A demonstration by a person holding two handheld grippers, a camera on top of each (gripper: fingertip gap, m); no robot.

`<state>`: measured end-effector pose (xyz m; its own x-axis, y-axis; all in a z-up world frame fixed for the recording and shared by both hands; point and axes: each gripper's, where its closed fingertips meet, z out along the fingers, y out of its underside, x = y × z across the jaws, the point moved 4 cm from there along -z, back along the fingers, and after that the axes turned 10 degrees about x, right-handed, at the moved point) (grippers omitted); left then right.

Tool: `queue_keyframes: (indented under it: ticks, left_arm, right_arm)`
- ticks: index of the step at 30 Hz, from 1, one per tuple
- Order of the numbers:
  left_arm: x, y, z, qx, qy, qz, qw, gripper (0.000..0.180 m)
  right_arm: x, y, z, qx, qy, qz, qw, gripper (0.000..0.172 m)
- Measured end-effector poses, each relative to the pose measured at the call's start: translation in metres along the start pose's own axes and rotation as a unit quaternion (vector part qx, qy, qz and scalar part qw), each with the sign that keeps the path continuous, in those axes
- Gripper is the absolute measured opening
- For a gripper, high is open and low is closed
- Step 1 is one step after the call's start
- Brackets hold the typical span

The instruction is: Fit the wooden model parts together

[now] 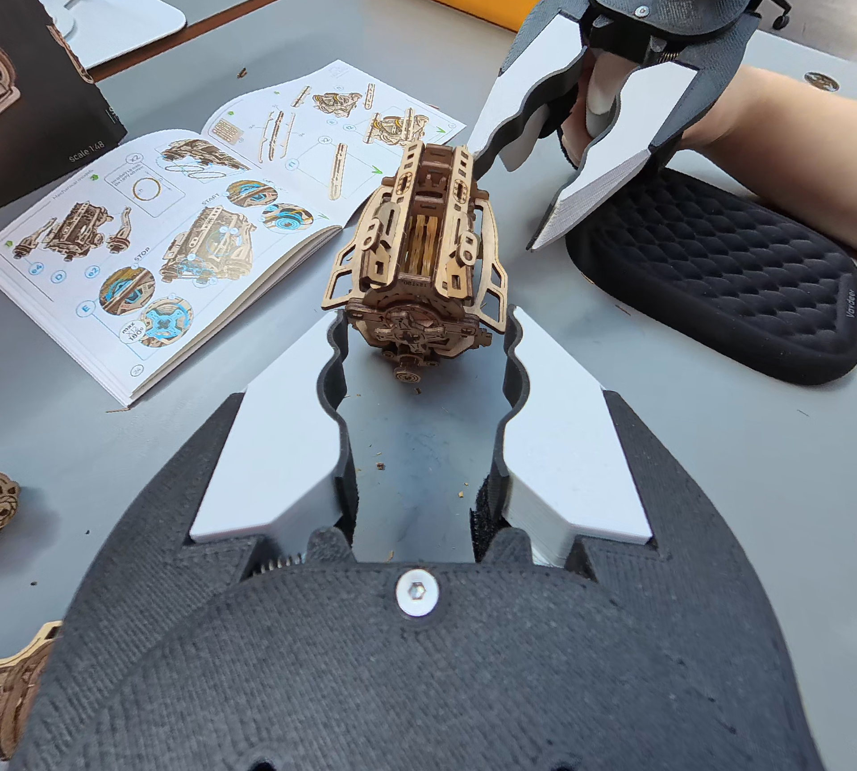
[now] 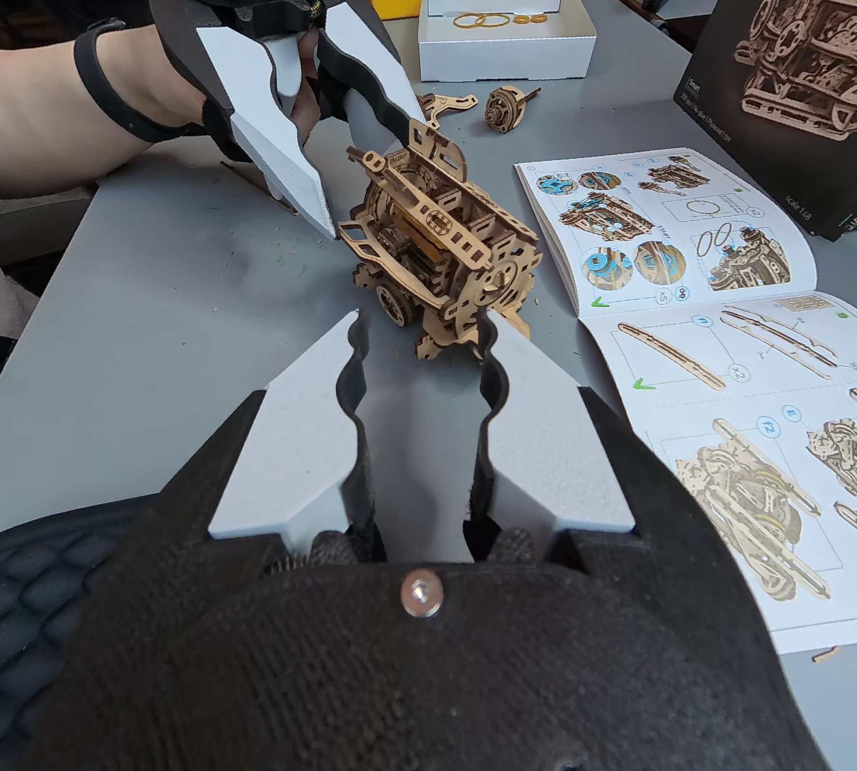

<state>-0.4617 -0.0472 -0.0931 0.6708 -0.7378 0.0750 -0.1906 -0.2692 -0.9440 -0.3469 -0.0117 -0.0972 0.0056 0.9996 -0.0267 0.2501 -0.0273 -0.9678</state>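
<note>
A half-built wooden model [image 1: 410, 257] stands on a grey table [image 1: 603, 447], just right of an open instruction booklet [image 1: 153, 248]. If either tool closes off-centre, its tip would likely catch the thin side frames and tip the model or snap a part. The left gripper [image 1: 422, 331] reaches in low from the model's near end, jaws apart around that end without clearly pressing it, while the right gripper [image 2: 419, 326] angles down at the far end, open and holding nothing.
</note>
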Motion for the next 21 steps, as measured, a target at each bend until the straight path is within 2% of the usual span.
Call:
queue_keyframes:
  ticks: [4, 8, 12, 16, 21]
  left_arm:
    - [0.000, -0.001, -0.004, 0.016, 0.007, 0.003, 1.000, 0.074]
    - [-0.005, 0.000, -0.013, 0.021, -0.004, -0.006, 1.000, 0.076]
    - [-0.018, 0.002, -0.035, 0.021, -0.041, 0.002, 0.999, 0.076]
    - [-0.038, 0.003, -0.064, 0.031, -0.088, 0.003, 0.996, 0.075]
    - [-0.059, 0.001, -0.094, 0.057, -0.134, -0.021, 0.989, 0.073]
  right_arm:
    - [0.004, -0.001, -0.002, 0.007, 0.013, 0.003, 1.000, 0.049]
    - [0.014, -0.012, -0.013, 0.047, 0.055, -0.014, 0.997, 0.057]
    - [0.035, -0.025, -0.032, 0.099, 0.139, -0.054, 0.984, 0.071]
    - [0.051, -0.029, -0.047, 0.139, 0.200, -0.079, 0.967, 0.105]
    - [0.066, -0.028, -0.059, 0.137, 0.270, -0.110, 0.947, 0.108]
